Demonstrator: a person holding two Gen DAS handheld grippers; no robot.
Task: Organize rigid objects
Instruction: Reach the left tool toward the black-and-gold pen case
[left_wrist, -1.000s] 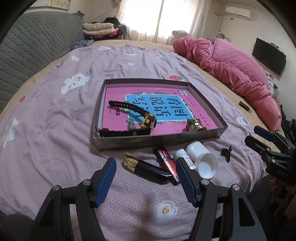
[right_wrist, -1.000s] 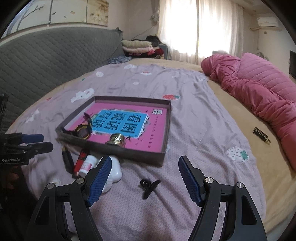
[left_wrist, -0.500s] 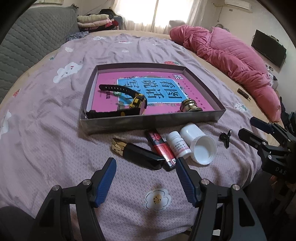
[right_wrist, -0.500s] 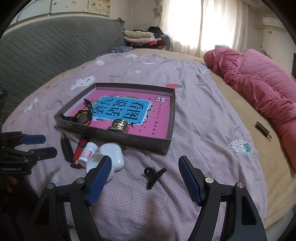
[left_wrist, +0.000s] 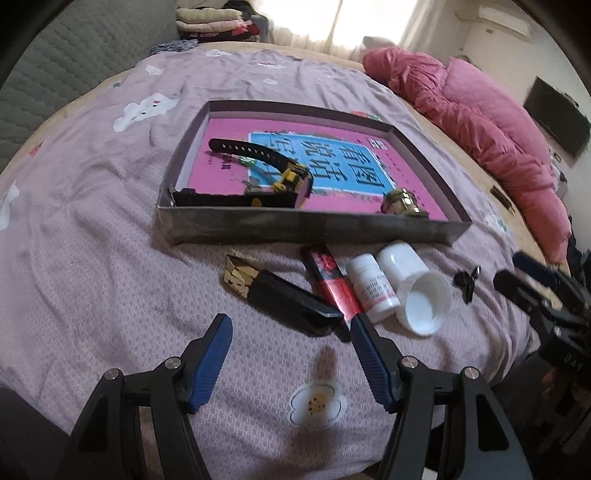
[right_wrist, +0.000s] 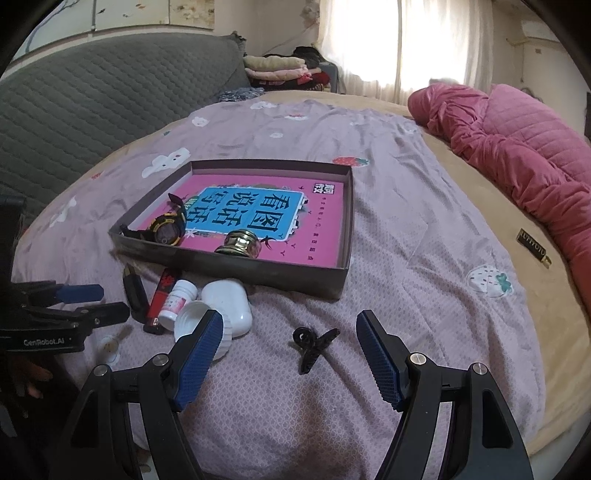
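Observation:
A shallow grey box with a pink book inside lies on the bed. It holds a black and yellow watch and a brass knob. In front of it lie a black and gold case, a red and black tube, a small white bottle and a white cup on its side. A black hair clip lies apart. My left gripper is open over the black case. My right gripper is open just before the clip.
A pink quilt lies along the bed's right side. A small dark tag sits on the tan blanket. A grey padded headboard stands at the left, with folded clothes beyond.
Both grippers have moved down and forward toward the objects in front of the box. The black case now lies between the left fingers, and the clip lies nearer the right fingers.

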